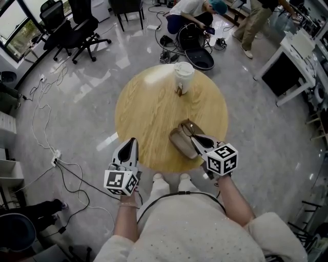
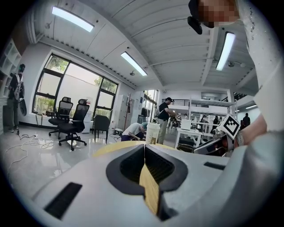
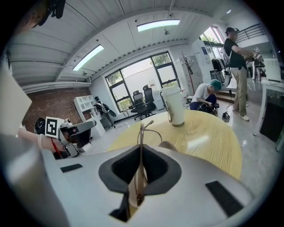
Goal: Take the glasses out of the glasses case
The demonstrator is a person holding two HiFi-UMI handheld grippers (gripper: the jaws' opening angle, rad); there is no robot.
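Note:
An open tan glasses case lies on the near right part of the round wooden table. My right gripper hovers over the case, shut on thin wire-framed glasses, whose frame rises between the jaws in the right gripper view. There, part of the case shows just beyond the jaws. My left gripper hangs at the table's near left edge. Its jaws are shut with nothing between them.
A white paper cup stands at the table's far side. Office chairs, floor cables, a crouching person and white desks surround the table. My legs are at the near edge.

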